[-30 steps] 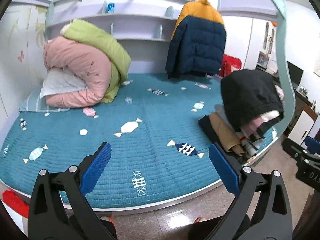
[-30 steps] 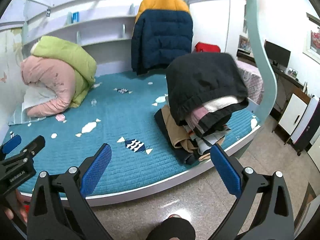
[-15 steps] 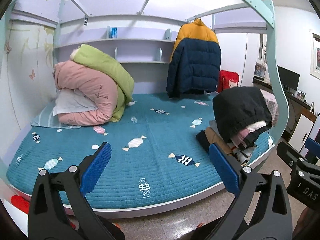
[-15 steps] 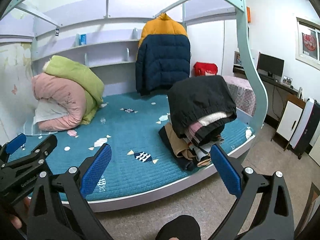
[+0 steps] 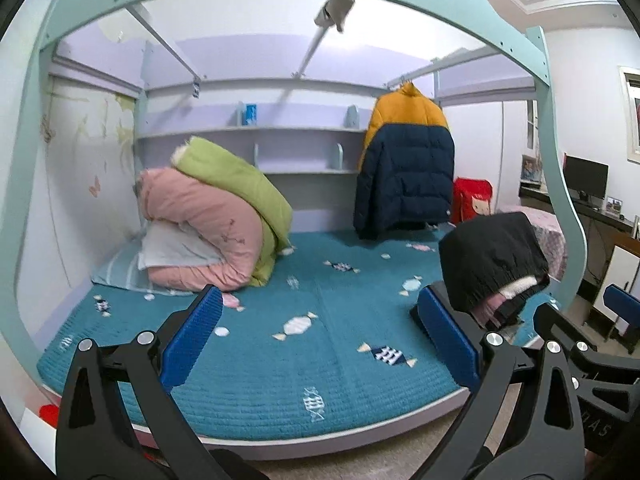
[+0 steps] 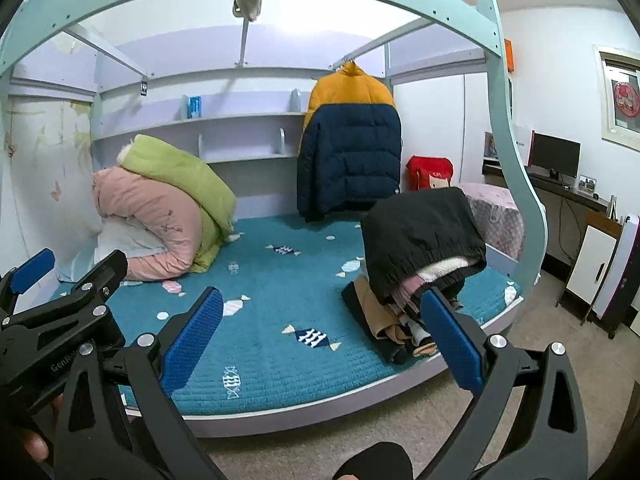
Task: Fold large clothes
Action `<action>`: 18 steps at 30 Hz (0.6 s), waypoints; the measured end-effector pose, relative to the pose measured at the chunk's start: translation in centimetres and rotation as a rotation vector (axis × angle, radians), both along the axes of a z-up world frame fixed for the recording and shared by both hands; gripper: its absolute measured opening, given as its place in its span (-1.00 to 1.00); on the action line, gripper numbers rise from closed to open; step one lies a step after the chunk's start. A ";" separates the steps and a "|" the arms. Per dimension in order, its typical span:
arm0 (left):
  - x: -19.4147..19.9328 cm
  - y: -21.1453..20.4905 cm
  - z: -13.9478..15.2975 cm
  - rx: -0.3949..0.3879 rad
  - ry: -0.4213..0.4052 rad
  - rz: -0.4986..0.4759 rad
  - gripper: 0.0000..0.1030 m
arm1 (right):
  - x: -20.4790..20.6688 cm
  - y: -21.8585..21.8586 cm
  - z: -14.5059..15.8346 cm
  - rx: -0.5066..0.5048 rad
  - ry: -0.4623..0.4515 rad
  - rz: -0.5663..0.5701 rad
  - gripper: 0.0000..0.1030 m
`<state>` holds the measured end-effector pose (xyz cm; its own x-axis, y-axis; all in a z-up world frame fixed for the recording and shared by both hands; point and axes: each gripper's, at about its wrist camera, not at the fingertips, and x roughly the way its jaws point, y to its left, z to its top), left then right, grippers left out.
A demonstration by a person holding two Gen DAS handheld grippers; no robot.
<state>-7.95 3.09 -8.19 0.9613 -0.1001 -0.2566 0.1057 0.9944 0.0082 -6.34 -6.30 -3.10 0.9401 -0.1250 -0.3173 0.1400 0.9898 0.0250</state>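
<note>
Both views have tilted up and back since a second ago, so left gripper [image 5: 316, 344] and right gripper [image 6: 318, 344] hang wide open, empty, short of the bed [image 6: 280, 280], whose right edge carries the clothes pile [image 6: 416, 248], probably awaiting first pick.

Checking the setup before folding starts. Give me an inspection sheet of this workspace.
Surface: teal quilted bed cover, middle area bare.
Job's things: clothes pile at the bed's right front edge, dark garment on top.
Clutter: rolled pink and green duvets on a pillow at back left; navy and yellow jacket hanging at the back.
Grippers: left gripper and right gripper both open, empty, held in front of the bed.
Cables: a cord hangs by the desk at far right.
Surroundings: wall shelves, monitor on a desk at right.
</note>
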 end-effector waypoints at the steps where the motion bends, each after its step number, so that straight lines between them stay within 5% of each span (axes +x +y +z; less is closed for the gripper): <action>1: -0.3 0.2 0.3 -0.003 -0.005 0.005 0.91 | -0.2 0.1 0.2 0.003 -0.006 0.006 0.86; 18: -2.3 2.3 3.0 0.000 -0.068 0.056 0.91 | -1.7 1.6 2.5 0.010 -0.073 0.050 0.86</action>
<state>-10.24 5.39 -5.22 0.9806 -0.0452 -0.1905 0.0487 0.9987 0.0135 -8.03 -4.74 -0.57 0.9657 -0.0742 -0.2489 0.0877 0.9952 0.0436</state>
